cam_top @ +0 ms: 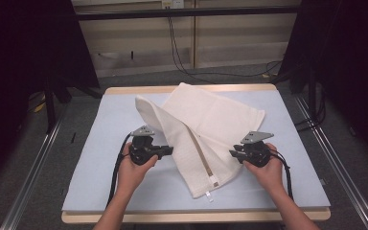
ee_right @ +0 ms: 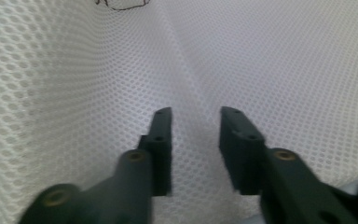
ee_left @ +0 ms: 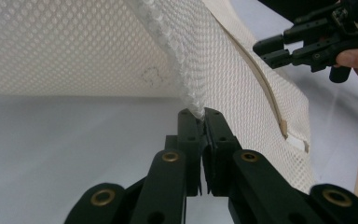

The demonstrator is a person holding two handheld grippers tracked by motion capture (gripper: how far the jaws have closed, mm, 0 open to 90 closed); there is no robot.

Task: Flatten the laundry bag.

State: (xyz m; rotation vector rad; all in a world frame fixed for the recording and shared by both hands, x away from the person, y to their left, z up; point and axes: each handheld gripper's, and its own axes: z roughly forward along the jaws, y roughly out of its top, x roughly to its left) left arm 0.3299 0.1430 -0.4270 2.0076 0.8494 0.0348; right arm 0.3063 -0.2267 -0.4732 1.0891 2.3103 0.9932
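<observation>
From the high view, a white mesh laundry bag [cam_top: 206,134] is seen lying crumpled across the middle of the surface [cam_top: 91,158], which is covered by a pale blue mat. One flap of the bag is raised and folded over along its left side, and a zip runs down toward the near corner. The left gripper [cam_top: 168,150] is held at the bag's left edge, with the left hand [cam_top: 133,170] around its body. The right gripper [cam_top: 233,154] is held at the bag's right edge by the right hand [cam_top: 263,168]. A cable is trailed from each gripper toward the near edge of the surface.

In the left gripper view, the jaws are seen clenched on a folded edge of the mesh bag [ee_left: 200,70], which is lifted clear of the surface and hangs down into the left gripper [ee_left: 203,114]. The zip and its white tab are visible on the right part of the bag. Farther off, at the upper right, the right gripper [ee_left: 266,50] is seen just beside the bag, its jaws slightly parted.

In the right gripper view, the right gripper [ee_right: 195,122] is released: its jaws are parted, with a gap between them, and nothing is pressed between the pads. The mesh of the bag [ee_right: 74,84] is spread close behind and under them.
</observation>
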